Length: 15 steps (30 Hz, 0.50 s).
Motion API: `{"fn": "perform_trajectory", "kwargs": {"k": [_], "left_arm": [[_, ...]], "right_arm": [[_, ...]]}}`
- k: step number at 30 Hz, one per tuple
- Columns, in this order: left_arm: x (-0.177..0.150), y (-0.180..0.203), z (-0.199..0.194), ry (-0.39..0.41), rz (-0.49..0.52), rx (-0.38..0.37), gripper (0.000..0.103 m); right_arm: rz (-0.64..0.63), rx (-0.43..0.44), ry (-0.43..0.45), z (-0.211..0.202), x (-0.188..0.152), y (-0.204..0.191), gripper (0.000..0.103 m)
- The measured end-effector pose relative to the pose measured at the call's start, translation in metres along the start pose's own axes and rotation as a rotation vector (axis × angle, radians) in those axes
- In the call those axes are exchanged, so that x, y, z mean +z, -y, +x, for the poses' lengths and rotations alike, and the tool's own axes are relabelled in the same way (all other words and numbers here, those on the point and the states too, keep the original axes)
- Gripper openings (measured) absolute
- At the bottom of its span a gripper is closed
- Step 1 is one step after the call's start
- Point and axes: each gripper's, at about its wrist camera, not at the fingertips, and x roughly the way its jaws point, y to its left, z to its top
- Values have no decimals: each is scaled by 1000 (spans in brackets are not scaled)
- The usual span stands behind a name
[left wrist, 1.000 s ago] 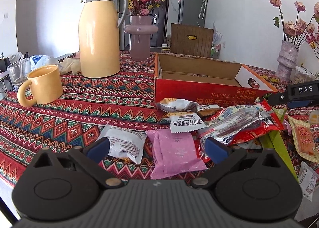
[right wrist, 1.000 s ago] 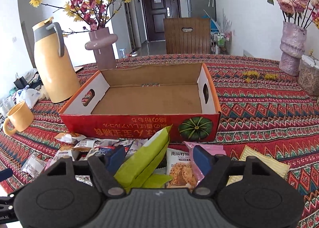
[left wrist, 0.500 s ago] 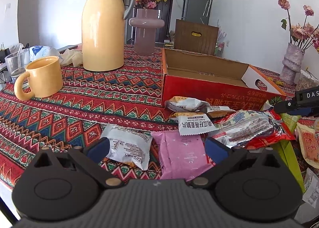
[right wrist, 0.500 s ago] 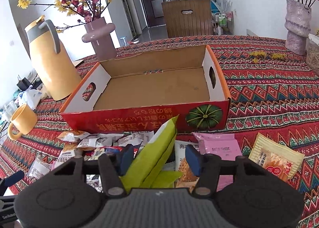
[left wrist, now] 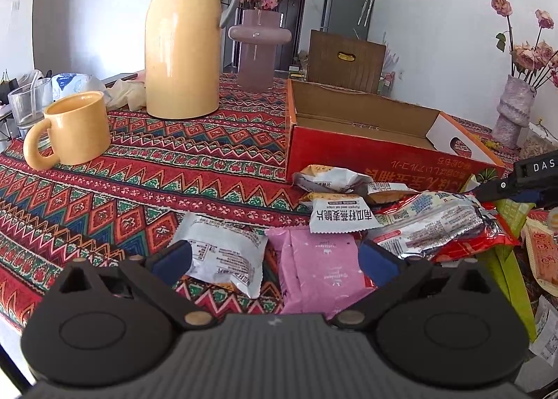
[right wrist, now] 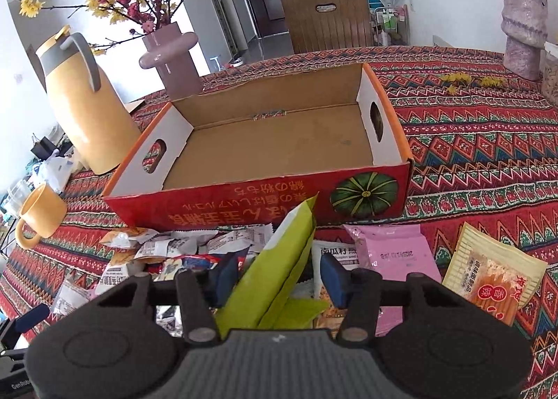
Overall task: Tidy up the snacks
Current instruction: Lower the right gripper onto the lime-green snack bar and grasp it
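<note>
Since prev. frame, right gripper (right wrist: 279, 273) jaws have been closing round green bag (right wrist: 282, 259), gaps remain. Left gripper (left wrist: 273, 259) jaws wide apart above pink packet (left wrist: 321, 270). Box (right wrist: 258, 197) stands empty just beyond snack pile; cloth (right wrist: 488, 141) right of box bare.

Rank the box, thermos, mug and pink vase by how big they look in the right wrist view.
1. box
2. thermos
3. pink vase
4. mug

Vase and mug look close in size, and the vase stands farther back, so that order is unsure.
</note>
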Motion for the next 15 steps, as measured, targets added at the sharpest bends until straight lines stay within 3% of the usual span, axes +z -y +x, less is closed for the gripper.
{"fn": "perform_trajectory", "kwargs": {"k": [8, 10, 11, 15], "left_arm": [[1, -2, 3, -3, -6, 7, 103], [1, -2, 3, -3, -8, 9, 103], [1, -2, 3, -2, -8, 10, 103], [2, -2, 3, -2, -9, 12, 103]], "right_arm": [[33, 15, -39, 12, 6, 2, 37], [38, 24, -37, 11, 7, 2, 30], [42, 28, -35, 10, 7, 2, 20], [66, 33, -18, 6, 6, 8, 17]]}}
